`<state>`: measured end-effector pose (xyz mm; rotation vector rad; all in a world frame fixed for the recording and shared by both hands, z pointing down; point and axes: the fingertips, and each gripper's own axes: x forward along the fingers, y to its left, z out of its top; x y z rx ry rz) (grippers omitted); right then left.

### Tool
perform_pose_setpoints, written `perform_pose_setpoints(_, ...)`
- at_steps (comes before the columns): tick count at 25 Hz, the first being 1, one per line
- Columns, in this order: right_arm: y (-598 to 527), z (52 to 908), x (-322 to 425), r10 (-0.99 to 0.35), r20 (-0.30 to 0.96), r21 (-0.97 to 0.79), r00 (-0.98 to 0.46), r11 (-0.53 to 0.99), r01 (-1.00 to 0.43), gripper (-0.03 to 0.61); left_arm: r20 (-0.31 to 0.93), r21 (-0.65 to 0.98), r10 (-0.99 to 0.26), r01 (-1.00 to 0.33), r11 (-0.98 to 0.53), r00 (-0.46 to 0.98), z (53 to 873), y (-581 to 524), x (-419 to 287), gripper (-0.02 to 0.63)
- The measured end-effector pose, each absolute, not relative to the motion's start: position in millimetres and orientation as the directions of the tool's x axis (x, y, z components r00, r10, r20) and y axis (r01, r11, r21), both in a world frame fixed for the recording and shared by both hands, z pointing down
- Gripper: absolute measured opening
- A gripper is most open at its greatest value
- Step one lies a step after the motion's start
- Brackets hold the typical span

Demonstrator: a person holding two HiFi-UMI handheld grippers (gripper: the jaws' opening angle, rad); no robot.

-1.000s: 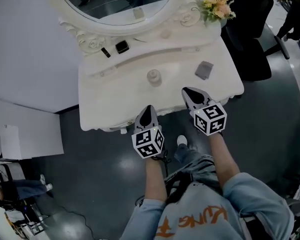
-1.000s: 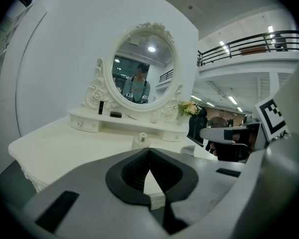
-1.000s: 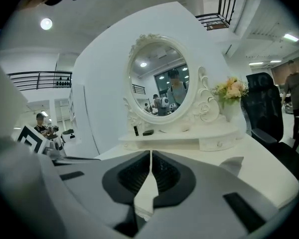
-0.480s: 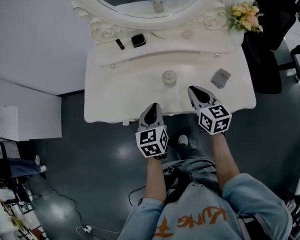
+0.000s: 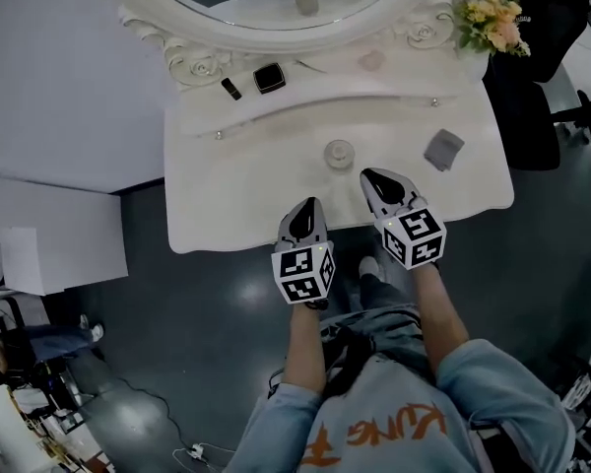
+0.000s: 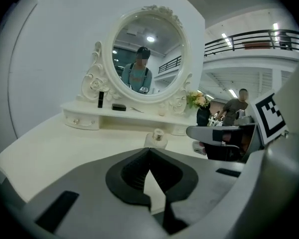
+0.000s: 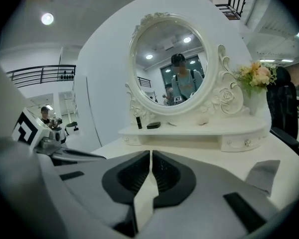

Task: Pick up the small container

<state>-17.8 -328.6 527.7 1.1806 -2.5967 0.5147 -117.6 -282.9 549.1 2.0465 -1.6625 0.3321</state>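
The small container (image 5: 339, 154), a pale round jar with a knob lid, stands mid-way across the white vanity table (image 5: 227, 185). In the left gripper view the small container (image 6: 157, 137) lies just beyond the jaw tips. My left gripper (image 5: 301, 215) hovers over the table's front edge, shut and empty, below and left of the jar. My right gripper (image 5: 376, 177) is also shut with nothing in it, a short way right of the jar and slightly nearer me. In the right gripper view the right gripper (image 7: 150, 156) points at the mirror, and the jar is out of sight.
A grey square pad (image 5: 443, 150) lies right of the right gripper. A raised shelf holds a black compact (image 5: 269, 77) and a lipstick (image 5: 231, 89). An oval mirror (image 5: 276, 3) rises behind it, with flowers (image 5: 492, 23) at the right. Dark floor lies beneath the table's front edge.
The table has shifted right in the head view. The right gripper now stands closer to the jar. Both grippers stay shut and empty.
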Motion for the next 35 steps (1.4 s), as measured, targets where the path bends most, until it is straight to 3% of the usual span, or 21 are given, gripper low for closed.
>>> perform_pose_setpoints(12,-330,560,-43,-0.630,0.397,-0.201,-0.668,0.650,-0.733,0.045,0.523,0.257,-0.799,-0.948,-0.186,0.299,584,-290,-120,0.021)
perform_pose_setpoints(15,-336,570,-49,-0.619,0.432,-0.193,-0.655,0.646,-0.738,0.198,0.536,0.261,-0.790,-0.948,-0.181,0.298,588,-291,-130,0.021)
perform_pose_setpoints(22,-355,593,-61,-0.647,0.487,-0.096,-0.587,0.628,-0.773,0.298,0.553,0.256,-0.780,-0.951,-0.176,0.293,594,-302,-157,0.021)
perform_pose_setpoints(35,-392,620,-79,-0.688,0.522,-0.058,-0.503,0.560,-0.827,0.318,0.575,0.238,-0.732,-0.931,-0.277,0.365,603,-337,-172,0.021)
